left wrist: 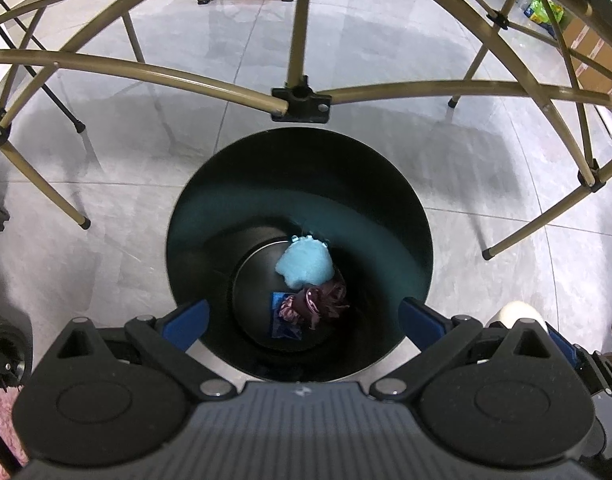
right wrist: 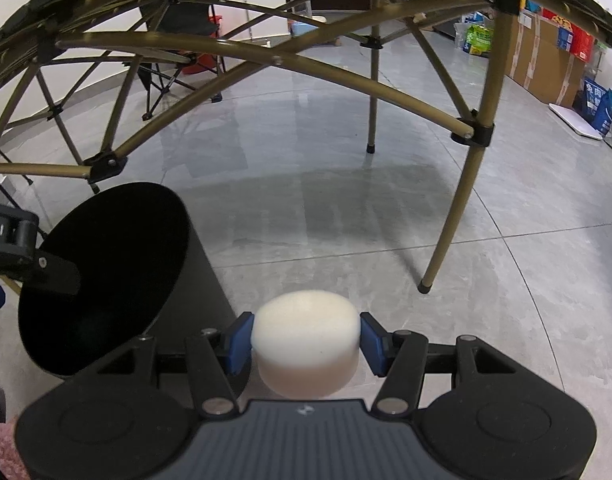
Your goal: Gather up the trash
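A black round trash bin (left wrist: 186, 216) stands on the grey tiled floor beside a folding table's legs. At its bottom lie a light blue crumpled piece (left wrist: 305, 262), a dark maroon wrapper (left wrist: 317, 300) and a blue packet (left wrist: 284, 320). My left gripper (left wrist: 304, 312) is open and empty, right above the bin's mouth. My right gripper (right wrist: 306, 340) is shut on a white foam puck (right wrist: 306, 344), held to the right of the bin (right wrist: 102, 276). The puck also shows in the left wrist view (left wrist: 519, 314). The left gripper's arm (right wrist: 22, 252) shows over the bin's rim.
Bronze folding-table legs and cross bars (left wrist: 302, 96) arch over the bin; one leg (right wrist: 457, 208) stands right of the puck. Camp chairs (right wrist: 178, 60) stand beyond. Cardboard boxes and bags (right wrist: 553, 56) line the right wall. A pink rug (left wrist: 2, 420) lies at lower left.
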Demonstrator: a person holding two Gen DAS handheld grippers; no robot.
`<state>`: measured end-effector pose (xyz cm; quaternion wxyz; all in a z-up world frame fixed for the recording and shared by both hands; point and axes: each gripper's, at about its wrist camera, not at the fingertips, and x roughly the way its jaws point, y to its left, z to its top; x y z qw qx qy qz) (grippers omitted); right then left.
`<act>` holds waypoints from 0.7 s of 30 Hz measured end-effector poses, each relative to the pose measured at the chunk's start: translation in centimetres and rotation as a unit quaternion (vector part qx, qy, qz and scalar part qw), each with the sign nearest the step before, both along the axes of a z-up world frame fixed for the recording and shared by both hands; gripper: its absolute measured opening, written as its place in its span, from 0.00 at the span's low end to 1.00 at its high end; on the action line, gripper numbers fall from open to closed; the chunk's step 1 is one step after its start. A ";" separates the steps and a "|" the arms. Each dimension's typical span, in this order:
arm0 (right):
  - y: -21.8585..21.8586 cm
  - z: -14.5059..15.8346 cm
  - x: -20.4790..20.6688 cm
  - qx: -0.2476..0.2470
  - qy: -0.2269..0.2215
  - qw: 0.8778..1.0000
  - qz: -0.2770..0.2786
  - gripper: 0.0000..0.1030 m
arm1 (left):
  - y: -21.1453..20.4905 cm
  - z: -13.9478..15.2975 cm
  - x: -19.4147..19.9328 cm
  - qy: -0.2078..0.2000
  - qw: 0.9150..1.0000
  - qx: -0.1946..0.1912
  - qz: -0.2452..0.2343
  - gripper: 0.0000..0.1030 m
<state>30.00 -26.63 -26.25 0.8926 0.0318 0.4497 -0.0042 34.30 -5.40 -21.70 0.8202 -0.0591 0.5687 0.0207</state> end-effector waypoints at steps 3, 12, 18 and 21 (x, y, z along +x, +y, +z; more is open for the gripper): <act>0.7 0.3 0.0 0.000 0.001 1.000 0.005 0.54 | 0.7 0.4 -0.3 -0.006 1.000 -0.002 0.003 1.00; 2.8 1.2 0.4 0.005 0.004 1.000 0.014 0.54 | 2.8 1.5 -1.2 -0.024 1.000 -0.004 0.012 1.00; 4.4 1.7 0.8 0.014 0.005 1.000 0.024 0.54 | 4.4 2.1 -1.7 -0.035 0.999 -0.003 0.024 1.00; 5.6 2.1 1.1 0.017 0.003 0.999 0.032 0.54 | 5.3 2.3 -1.9 -0.039 0.999 0.000 0.032 1.00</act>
